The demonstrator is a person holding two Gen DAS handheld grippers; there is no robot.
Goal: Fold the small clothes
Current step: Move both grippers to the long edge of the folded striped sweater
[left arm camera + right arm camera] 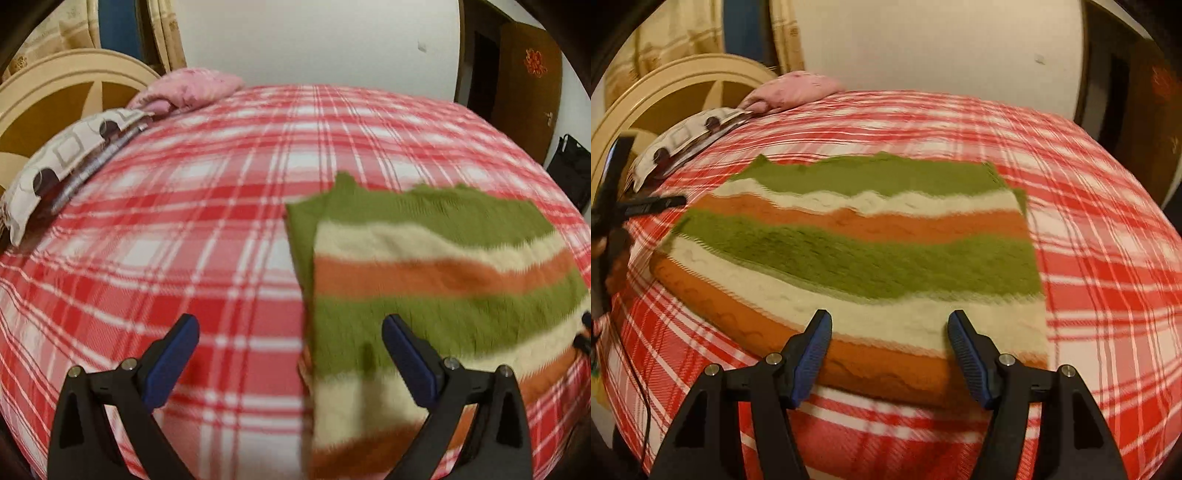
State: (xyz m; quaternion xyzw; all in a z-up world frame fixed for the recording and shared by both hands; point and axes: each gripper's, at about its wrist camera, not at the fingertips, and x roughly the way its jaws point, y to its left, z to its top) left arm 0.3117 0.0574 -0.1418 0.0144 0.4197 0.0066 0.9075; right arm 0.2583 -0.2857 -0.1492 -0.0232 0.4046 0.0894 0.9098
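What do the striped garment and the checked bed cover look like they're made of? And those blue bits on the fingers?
Striped garment: looks like knitted wool or acrylic, soft and matte, with raised cable-like ridges in the cream bands.
Checked bed cover: seems a thin woven or brushed cloth, matte, lying smooth; blur hides the weave.
Blue pads on the fingers: probably rubber or soft plastic, ribbed, on hard black plastic arms.

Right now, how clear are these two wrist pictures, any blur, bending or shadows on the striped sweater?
Left wrist view: motion blur smears the striped sweater; fisheye bulges the plaid bedspread into a dome; dark corners; a faint shadow falls beside the open left claw. Right wrist view: the stripes' edges streak sideways, the plaid lines too, while the open right claw stays sharp.
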